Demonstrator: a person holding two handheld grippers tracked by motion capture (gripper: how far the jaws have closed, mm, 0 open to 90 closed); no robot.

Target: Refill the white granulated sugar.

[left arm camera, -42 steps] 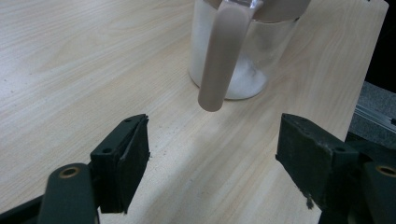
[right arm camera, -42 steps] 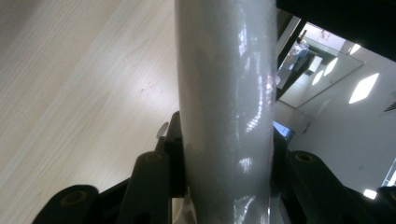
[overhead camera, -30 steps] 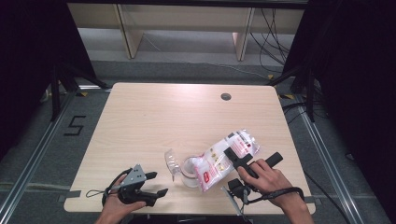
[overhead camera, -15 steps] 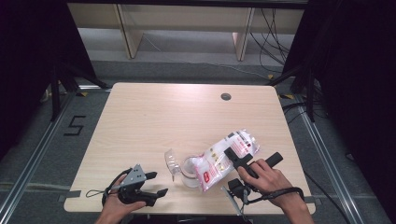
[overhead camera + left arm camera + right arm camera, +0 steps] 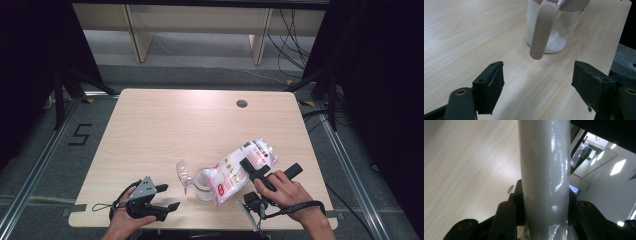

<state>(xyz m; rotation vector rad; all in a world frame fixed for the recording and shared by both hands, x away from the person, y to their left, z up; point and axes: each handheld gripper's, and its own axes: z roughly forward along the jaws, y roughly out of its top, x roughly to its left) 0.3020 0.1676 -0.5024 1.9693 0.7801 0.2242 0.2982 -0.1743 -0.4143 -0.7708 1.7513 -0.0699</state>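
A white powder bag with red print (image 5: 231, 175) lies tilted, its lower end over the mouth of a clear glass jar (image 5: 202, 185). My right gripper (image 5: 271, 170) is shut on the bag's upper end. In the right gripper view the glossy bag (image 5: 544, 170) stands squeezed between both jaws of the right gripper (image 5: 546, 200). The jar's hinged lid (image 5: 183, 173) is flipped open to the left. White powder lies in the bottom of the jar (image 5: 554, 37). My left gripper (image 5: 169, 196) rests open at the table's front left, and the left gripper (image 5: 537, 90) points at the jar with nothing between its fingers.
The light wood table (image 5: 200, 125) has a round cable hole (image 5: 242, 103) near its far edge. Dark curtains stand at both sides. Wooden shelving (image 5: 200, 25) and cables lie beyond. A "5" mark (image 5: 80, 134) is taped on the floor at the left.
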